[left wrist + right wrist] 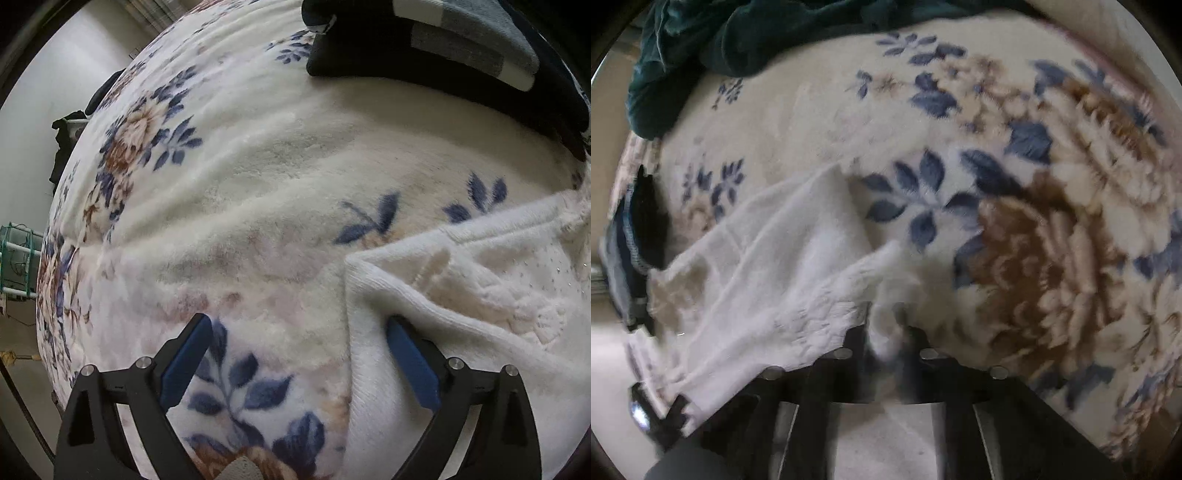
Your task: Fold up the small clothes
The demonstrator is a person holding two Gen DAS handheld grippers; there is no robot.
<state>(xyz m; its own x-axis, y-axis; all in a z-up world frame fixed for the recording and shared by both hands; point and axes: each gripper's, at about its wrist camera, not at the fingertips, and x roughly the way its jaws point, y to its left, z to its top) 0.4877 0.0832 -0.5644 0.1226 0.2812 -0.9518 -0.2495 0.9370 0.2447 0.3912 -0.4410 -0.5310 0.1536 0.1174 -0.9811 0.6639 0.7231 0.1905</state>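
Left gripper [299, 354] stands spread wide over the floral blanket [229, 206], its right finger against the white knit garment [461, 295]. Only this view shows a folded dark garment [406, 55] beyond. Right gripper [884, 332], blurred, pinches the white garment's edge; a dark green cloth [720, 40] lies beyond.

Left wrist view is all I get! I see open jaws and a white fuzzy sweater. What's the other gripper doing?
Observer: The right gripper has its jaws pinched shut on the white sweater.
Operator: Is anything green over there?
Observer: Yes, a dark green garment lies bunched at the far edge of the floral blanket.
Operator: Any big flowers?
Observer: A large brown flower on the blanket sits just right of that gripper.
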